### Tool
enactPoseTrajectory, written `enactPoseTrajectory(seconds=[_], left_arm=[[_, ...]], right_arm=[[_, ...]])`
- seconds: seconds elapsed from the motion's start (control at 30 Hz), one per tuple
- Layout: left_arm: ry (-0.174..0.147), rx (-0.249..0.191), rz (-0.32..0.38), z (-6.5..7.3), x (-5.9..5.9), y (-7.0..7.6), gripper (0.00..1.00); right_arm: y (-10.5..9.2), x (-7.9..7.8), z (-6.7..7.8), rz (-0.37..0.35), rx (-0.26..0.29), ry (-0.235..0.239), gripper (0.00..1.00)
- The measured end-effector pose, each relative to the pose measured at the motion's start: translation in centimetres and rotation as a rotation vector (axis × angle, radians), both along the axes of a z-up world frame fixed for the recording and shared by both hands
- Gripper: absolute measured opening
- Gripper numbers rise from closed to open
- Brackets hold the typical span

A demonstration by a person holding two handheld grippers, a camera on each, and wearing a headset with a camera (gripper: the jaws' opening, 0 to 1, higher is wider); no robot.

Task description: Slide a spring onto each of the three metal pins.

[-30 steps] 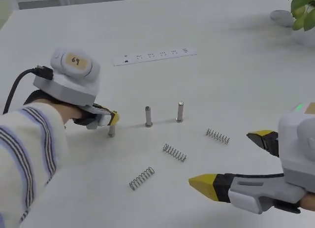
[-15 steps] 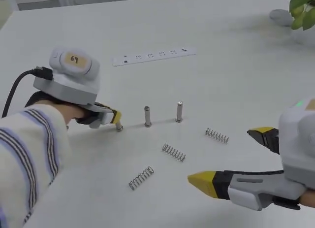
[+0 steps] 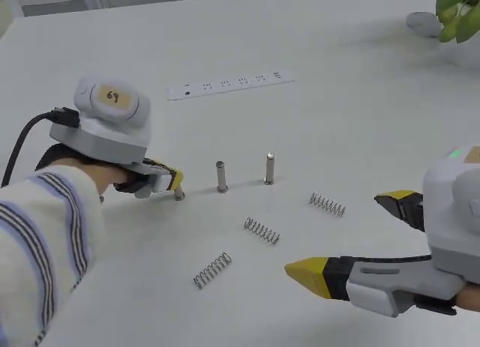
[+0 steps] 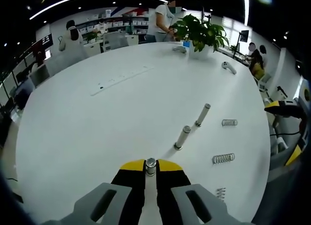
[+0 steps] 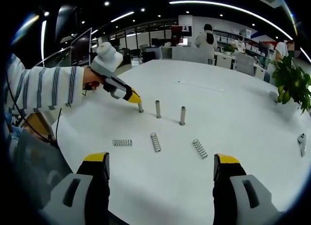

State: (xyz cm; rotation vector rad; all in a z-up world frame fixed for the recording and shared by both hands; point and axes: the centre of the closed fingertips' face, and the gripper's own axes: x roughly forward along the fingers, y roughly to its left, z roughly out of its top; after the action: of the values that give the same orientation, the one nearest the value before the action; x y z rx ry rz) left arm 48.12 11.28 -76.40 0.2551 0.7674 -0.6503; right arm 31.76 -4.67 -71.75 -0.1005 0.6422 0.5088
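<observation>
Since a second ago the left hand-held gripper (image 3: 174,183) has carried the end pin (image 3: 179,195) nearer to the middle pin (image 3: 221,177), closing part of the gap between them; the right hand-held gripper (image 3: 334,234) has kept its place.

The left hand-held gripper's yellow tips are clamped on the end pin. In the left gripper view the pin's round top shows between the two tips, and in the head view its lower end shows under them at the white worktop (image 3: 360,115). This pin stands near the middle pin, on its left, apart from it. The middle pin stands upright and bare, and the third pin (image 3: 269,169) stands upright on its right, also bare.

All three springs lie flat on the worktop, none on a pin. The middle spring (image 3: 261,231) lies on the person's side of the middle pin, a little to the right. The right spring (image 3: 327,204) lies farther right, past the third pin. The near spring (image 3: 212,270) lies almost straight toward the person from the middle pin, well apart from it.

The right hand-held gripper hovers low on the person's side of the middle pin, off to the right, its jaws spread wide and holding nothing. A power strip (image 3: 231,85) lies well beyond the middle pin.
</observation>
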Motion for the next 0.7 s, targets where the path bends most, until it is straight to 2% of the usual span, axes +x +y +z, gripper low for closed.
enactPoseTrajectory(seconds=[0.43, 0.5, 0.6, 0.7], left_arm=[[-0.016, 0.010, -0.025, 0.10, -0.45, -0.11, 0.00], [-0.027, 0.024, -0.045, 0.08, -0.48, -0.12, 0.00], [-0.027, 0.032, -0.051, -0.02, -0.55, -0.10, 0.00], [-0.026, 0.065, -0.060, -0.56, -0.67, 0.21, 0.03]], right_arm=[[-0.04, -0.05, -0.13, 0.000, -0.002, 0.006, 0.87], [-0.01, -0.09, -0.15, 0.000, -0.001, 0.007, 0.86], [-0.01, -0.18, -0.21, 0.002, -0.002, 0.009, 0.87], [-0.07, -0.23, -0.24, -0.001, 0.000, 0.011, 0.87]])
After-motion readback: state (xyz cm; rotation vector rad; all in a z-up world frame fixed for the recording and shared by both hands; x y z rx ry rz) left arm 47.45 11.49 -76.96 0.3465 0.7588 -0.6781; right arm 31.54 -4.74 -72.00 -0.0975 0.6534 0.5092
